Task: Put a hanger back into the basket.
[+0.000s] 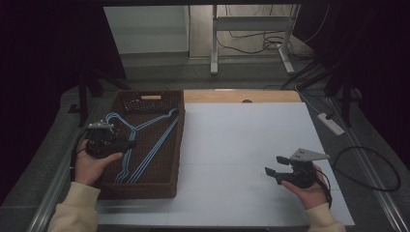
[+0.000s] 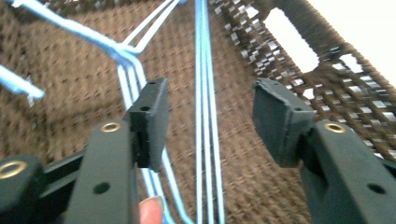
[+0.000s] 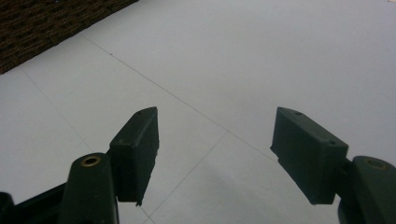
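Several blue wire hangers (image 1: 145, 145) lie in a brown woven basket (image 1: 180, 145) on the left side of the white table (image 1: 241, 145). My left gripper (image 1: 131, 143) hovers inside the basket, just over the hangers' left part. In the left gripper view its jaws stand open (image 2: 210, 116), with the long blue hanger wires (image 2: 204, 70) running on the basket floor (image 2: 70, 93) below the gap, not pressed by the pads. My right gripper (image 1: 273, 165) rests low over the table's right front area, open (image 3: 215, 140), with bare white table (image 3: 233, 56) beneath it.
The basket's far wall has a handle cut-out (image 1: 151, 97). A wooden strip (image 1: 241, 96) runs along the table's far edge. A power strip (image 1: 331, 123) and a looped cable (image 1: 372, 169) lie on the floor at right. The basket corner (image 3: 37, 23) appears in the right gripper view.
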A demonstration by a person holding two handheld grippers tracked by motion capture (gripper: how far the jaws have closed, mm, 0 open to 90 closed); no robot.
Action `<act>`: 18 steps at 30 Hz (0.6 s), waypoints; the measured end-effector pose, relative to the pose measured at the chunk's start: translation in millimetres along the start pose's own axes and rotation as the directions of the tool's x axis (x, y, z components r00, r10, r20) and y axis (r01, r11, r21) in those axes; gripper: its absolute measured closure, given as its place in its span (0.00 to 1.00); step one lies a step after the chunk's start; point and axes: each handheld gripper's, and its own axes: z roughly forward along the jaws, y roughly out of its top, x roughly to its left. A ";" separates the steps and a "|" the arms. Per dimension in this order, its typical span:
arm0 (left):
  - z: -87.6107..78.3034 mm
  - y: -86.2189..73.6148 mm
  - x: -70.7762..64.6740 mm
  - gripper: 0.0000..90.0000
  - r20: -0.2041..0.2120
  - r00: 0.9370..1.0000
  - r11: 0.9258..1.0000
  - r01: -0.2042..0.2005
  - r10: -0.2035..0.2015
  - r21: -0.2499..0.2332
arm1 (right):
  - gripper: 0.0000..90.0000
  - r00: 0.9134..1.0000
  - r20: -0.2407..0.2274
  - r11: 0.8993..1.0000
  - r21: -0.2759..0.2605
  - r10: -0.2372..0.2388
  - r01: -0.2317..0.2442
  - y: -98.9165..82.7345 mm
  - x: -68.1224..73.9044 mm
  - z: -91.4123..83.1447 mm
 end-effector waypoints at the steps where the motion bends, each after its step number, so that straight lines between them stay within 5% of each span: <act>1: 0.0 0.0 0.0 0.47 0.000 1.000 1.000 0.000 0.000 0.000 | 0.36 1.000 0.000 1.000 0.000 0.000 0.000 0.0 0.0 0.0; 6: -12.3 -6.5 -9.5 0.42 0.043 0.998 0.995 -0.032 0.036 -0.092 | 0.36 1.000 -0.002 1.000 -0.001 0.000 0.000 -0.2 0.3 -0.1; 18: -20.4 -19.6 -44.4 0.39 0.098 0.987 0.977 -0.110 0.129 -0.183 | 0.36 1.000 -0.008 1.000 0.011 -0.015 0.015 0.7 1.2 2.7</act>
